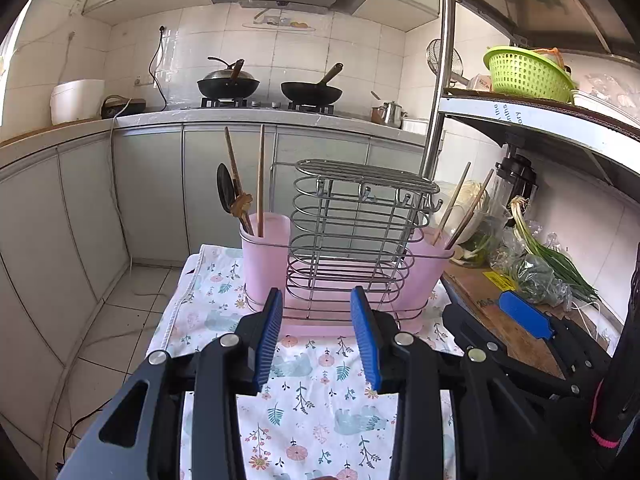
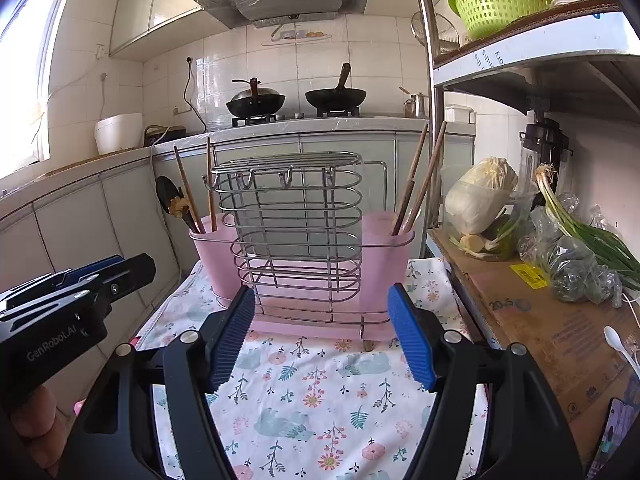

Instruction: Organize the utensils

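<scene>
both my left gripper (image 1: 318,336) and right gripper (image 2: 322,334) hang spread and empty at frame bottom, chopsticks (image 2: 418,178) already upright in pink cups (image 2: 384,256) mid-frame, little visibly left to sort.

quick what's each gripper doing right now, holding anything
Left gripper: open, nothing between its pads, in front of the utensil rack.
Right gripper: open wider, also empty.
</scene>
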Motion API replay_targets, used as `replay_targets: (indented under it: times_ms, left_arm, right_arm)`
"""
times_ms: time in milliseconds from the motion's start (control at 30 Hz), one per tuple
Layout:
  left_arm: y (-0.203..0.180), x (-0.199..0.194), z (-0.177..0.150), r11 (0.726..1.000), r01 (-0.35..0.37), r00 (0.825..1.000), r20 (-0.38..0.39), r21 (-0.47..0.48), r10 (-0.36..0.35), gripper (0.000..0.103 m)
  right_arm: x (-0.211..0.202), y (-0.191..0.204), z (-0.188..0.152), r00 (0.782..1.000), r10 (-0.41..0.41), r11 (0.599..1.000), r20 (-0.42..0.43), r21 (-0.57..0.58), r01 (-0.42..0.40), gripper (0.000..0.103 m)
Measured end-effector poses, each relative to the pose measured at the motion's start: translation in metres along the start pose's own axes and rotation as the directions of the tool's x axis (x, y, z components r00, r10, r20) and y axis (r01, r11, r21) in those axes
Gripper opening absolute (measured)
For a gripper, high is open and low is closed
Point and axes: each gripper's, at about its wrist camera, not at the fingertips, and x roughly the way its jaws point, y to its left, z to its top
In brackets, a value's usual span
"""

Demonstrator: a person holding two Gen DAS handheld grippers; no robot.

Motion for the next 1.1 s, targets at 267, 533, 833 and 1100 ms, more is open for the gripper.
replay_targets:
  times_ms: [267,533,833,1100]
  left_arm:
    - [-0.0040,0.0011,-0.0018,1.000,0.009,1.000,-0.004,0.011,-0.009,0.034]
    - [-0.0041,0.0012,-0.0019,1.000,0.009,1.000,-0.005,0.012,-0.009,0.034]
    - [-0.0028,0.0037,-0.0033,1.000,0.013,1.000,-0.012,0.011,-0.013,0.034]
    - [-0.0020,0.0066,-0.0044,1.000,0.016,1.000,-0.020,0.014,-0.016,0.034]
  right_arm:
    - [0.0006,0.0006,-0.0015,1.000,0.002,1.000,-0.005,-0.003,-0.002,0.069]
    - [0.0020,-0.0009,-0.0035,1.000,0.003,1.000,-0.014,0.004,-0.003,0.069]
    - [0.0031,-0.0007,-0.0053,1.000,0.006,1.000,-0.018,0.001,-0.006,0.069]
    - [0.0057,-0.0001,-0.0061,1.000,0.004,1.000,-0.024,0.001,-0.004,0.069]
